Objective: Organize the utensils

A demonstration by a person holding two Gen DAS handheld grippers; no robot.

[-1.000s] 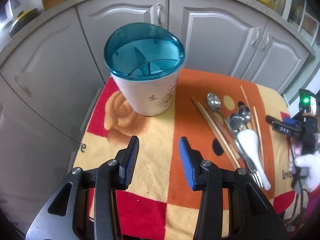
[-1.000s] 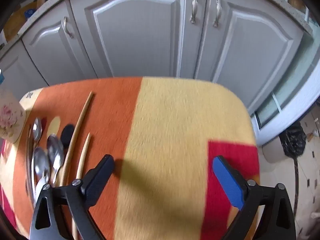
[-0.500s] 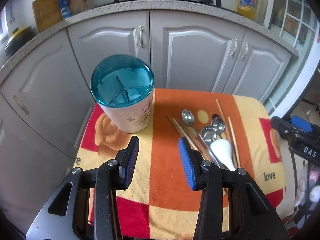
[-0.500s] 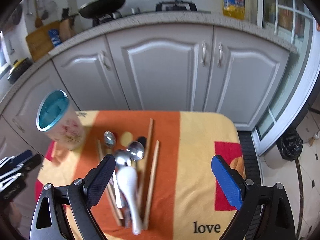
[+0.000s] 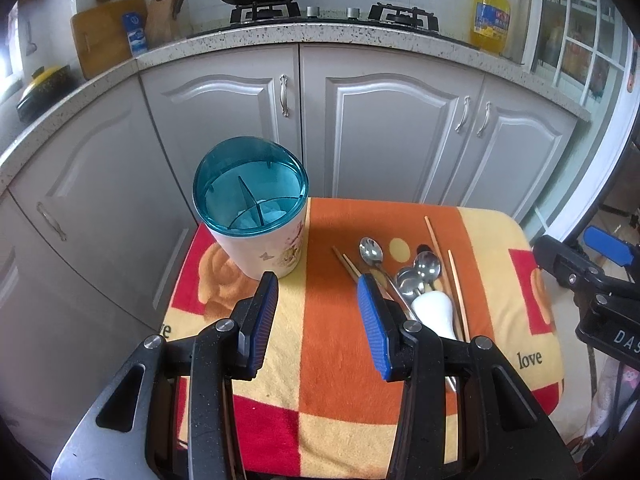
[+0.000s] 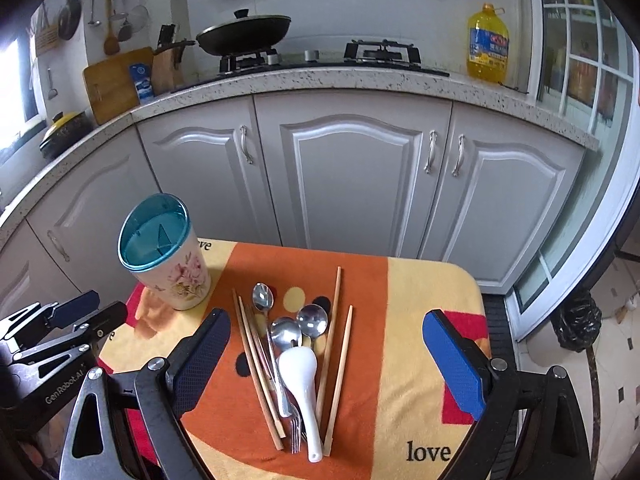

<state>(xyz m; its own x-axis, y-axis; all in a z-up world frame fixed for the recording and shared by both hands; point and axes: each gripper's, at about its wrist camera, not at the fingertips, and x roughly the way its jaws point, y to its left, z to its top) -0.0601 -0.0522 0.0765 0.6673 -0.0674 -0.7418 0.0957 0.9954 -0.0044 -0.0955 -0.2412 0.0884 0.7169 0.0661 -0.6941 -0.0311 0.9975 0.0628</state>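
**Now lining up the first pick from the utensil pile**

Through the left wrist camera, I am holding the left gripper above the near part of the blanket-covered table, its blue pads parted to a moderate gap with nothing between them. Ahead and slightly left of the fingers, the utensil holder is standing upright, its teal divided top apparently empty. Off to the right of the fingers, the pile is lying: metal spoons, a white ceramic spoon and chopsticks. I am judging that this hand should stay near the holder, ready to steady it.

Through the right wrist camera, I am keeping the right gripper spread wide and empty, with the pile lying directly below and between its fingers. The white ceramic spoon is resting on top of a fork and the metal spoons, with chopsticks on both sides. I am thinking the top spoon should go first, pinched across its handle, with the fingers narrowing beforehand so the neighbouring chopsticks are not dragged along. The holder is sitting ahead and to the left.
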